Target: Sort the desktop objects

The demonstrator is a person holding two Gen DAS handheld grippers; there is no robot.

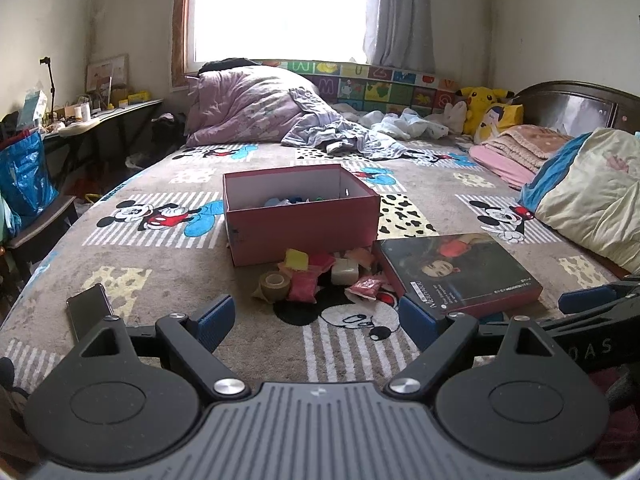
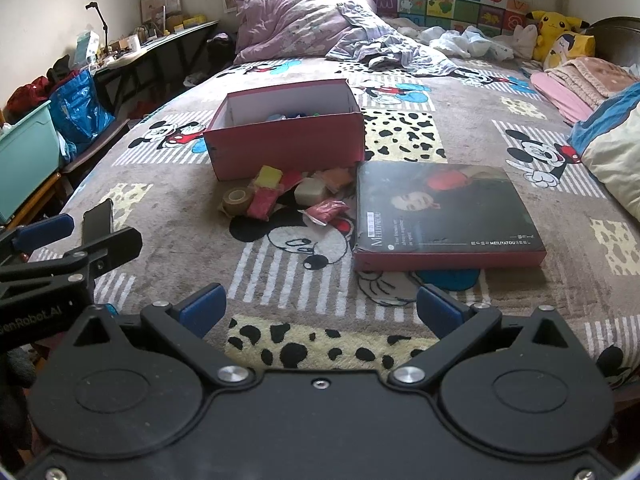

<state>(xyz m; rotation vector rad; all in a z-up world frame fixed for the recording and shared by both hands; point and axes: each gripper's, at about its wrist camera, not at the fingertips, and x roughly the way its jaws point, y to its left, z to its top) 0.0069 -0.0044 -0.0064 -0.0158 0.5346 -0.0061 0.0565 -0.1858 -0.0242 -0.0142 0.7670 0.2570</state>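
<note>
An open red box (image 1: 300, 216) (image 2: 286, 140) stands on the bed with several small things inside. Before it lies a heap of small objects: a tape roll (image 1: 274, 285) (image 2: 237, 200), a yellow block (image 1: 297, 259) (image 2: 269, 177), a pink packet (image 1: 304, 286) (image 2: 262, 203), a white block (image 1: 345, 271) (image 2: 310, 192) and another pink packet (image 1: 365, 288) (image 2: 326, 211). The box's dark lid (image 1: 460, 272) (image 2: 444, 216) lies to the right. My left gripper (image 1: 316, 322) is open, short of the heap. My right gripper (image 2: 320, 310) is open over bare blanket.
A dark phone (image 1: 89, 310) (image 2: 97, 220) lies on the bed's left edge. Pillows (image 1: 592, 204) and folded blankets (image 2: 580, 80) fill the right side. A purple quilt (image 1: 256, 108) lies at the back. A cluttered desk (image 1: 100, 114) and blue bag (image 2: 78, 112) stand left.
</note>
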